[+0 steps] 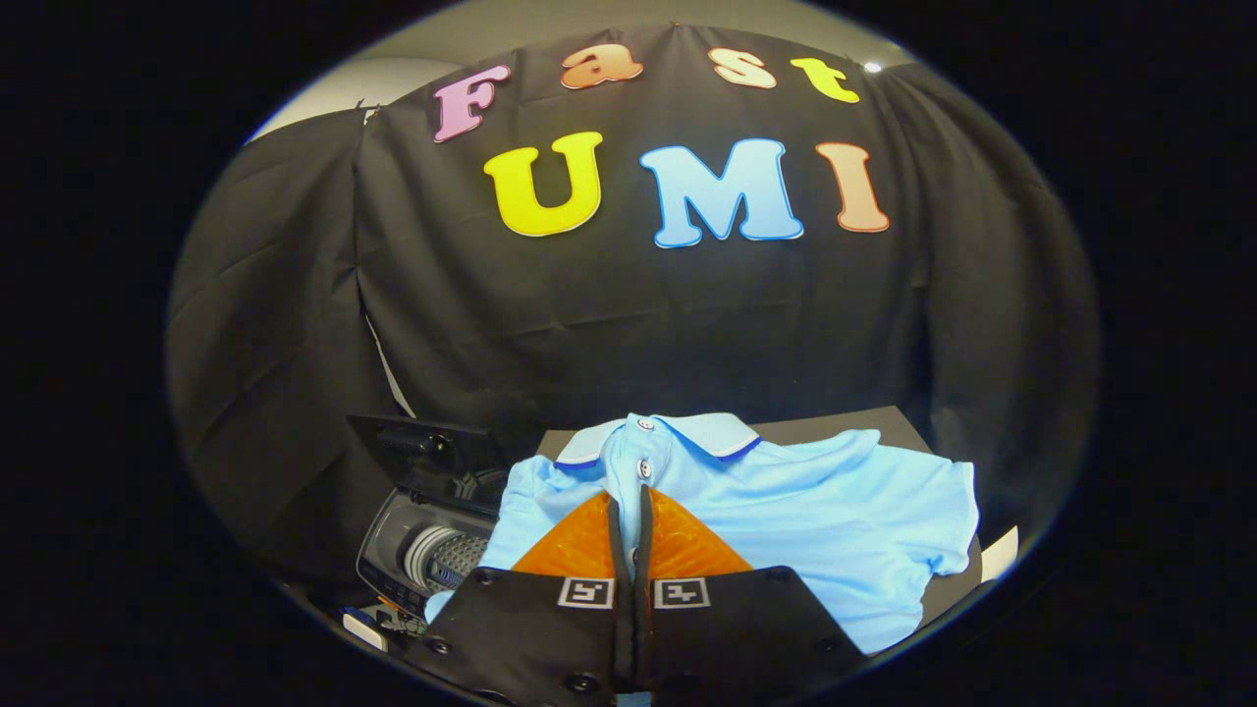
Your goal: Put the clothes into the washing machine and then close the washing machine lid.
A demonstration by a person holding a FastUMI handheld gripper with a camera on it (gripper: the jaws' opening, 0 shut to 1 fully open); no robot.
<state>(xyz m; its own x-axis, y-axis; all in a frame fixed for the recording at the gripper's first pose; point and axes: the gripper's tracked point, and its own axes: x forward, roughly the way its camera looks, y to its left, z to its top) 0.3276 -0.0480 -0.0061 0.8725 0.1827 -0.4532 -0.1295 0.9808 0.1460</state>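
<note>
The light blue polo shirt (786,511) lies flat on the dark table (845,420), just right of the open washing machine (432,550). My gripper (628,511) has its fingers nearly together over the button placket, and I cannot tell if they pinch the soft knit. I judge the pickup is in hand; next, lift and carry left to the ribbed drum.

You are in a staged recording booth, not a home: creased black cloth backdrop (628,324) hung as walls, plain pale room wall (589,15) above it. A small grey top-loading washing machine (432,550), lid up, stands beside a dark flat counter (845,420).
</note>
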